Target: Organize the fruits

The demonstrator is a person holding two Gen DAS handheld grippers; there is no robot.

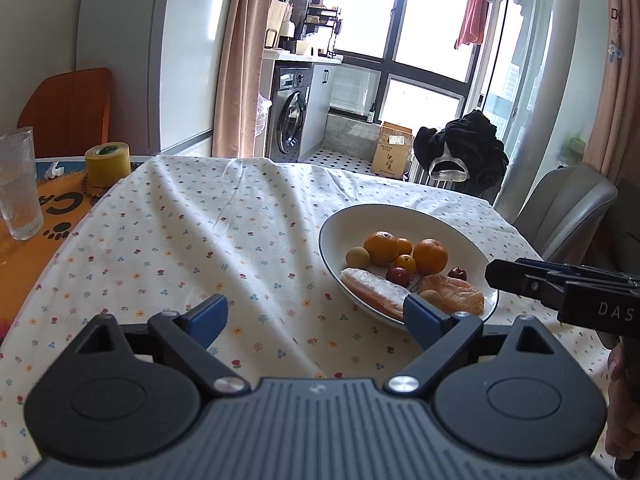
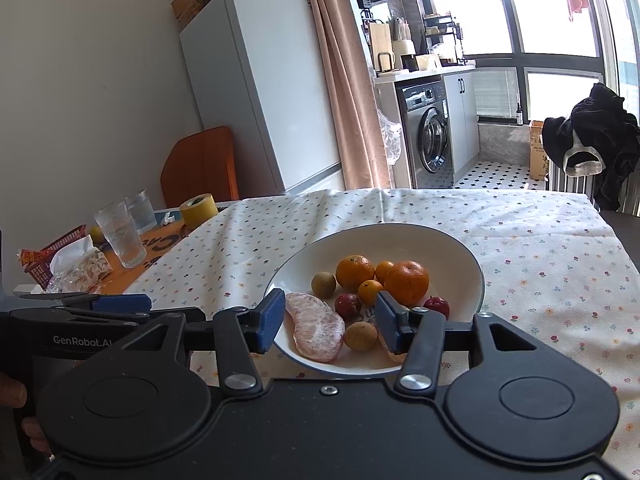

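Observation:
A white bowl (image 1: pixel 348 222) (image 2: pixel 448 248) on the floral tablecloth holds the fruit: two large oranges (image 1: pixel 430 256) (image 2: pixel 406 282), small oranges (image 2: pixel 370 291), small red fruits (image 2: pixel 347 306), brown round fruits (image 2: pixel 360 335) and pomelo segments (image 1: pixel 374 286) (image 2: pixel 316 326). My left gripper (image 1: pixel 316 320) is open and empty over the cloth, left of the bowl's near rim. My right gripper (image 2: pixel 328 320) is open and empty, its fingers above the bowl's near rim; it also shows in the left wrist view (image 1: pixel 560 288).
At the table's left end stand drinking glasses (image 2: pixel 120 234) (image 1: pixel 18 184), a yellow tape roll (image 1: pixel 108 164) (image 2: pixel 198 210), a red basket with tissues and wrappers (image 2: pixel 52 258). An orange chair (image 1: pixel 68 112) and a grey chair (image 1: pixel 568 208) flank the table.

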